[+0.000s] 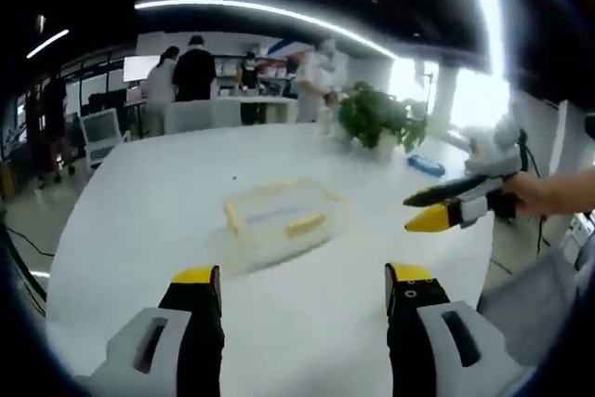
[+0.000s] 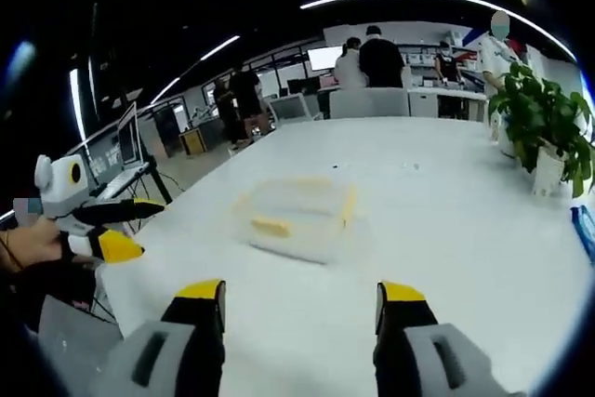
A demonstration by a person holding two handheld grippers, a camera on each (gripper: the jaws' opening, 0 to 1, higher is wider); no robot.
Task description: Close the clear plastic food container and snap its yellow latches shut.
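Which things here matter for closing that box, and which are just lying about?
For the job:
container, lid on
yellow latches
left tool, open
right tool, open

Just about:
potted plant
blue thing on the table
chairs
people at the back

Clear container (image 1: 282, 214) on white table (image 1: 139, 230) — left hand-held gripper (image 1: 302, 278) gaping.

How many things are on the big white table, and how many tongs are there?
Clear food container: 1
Potted plants: 1
Blue things near the table's edge: 1
Tongs: 2, the left tongs and the right tongs
Total: 5
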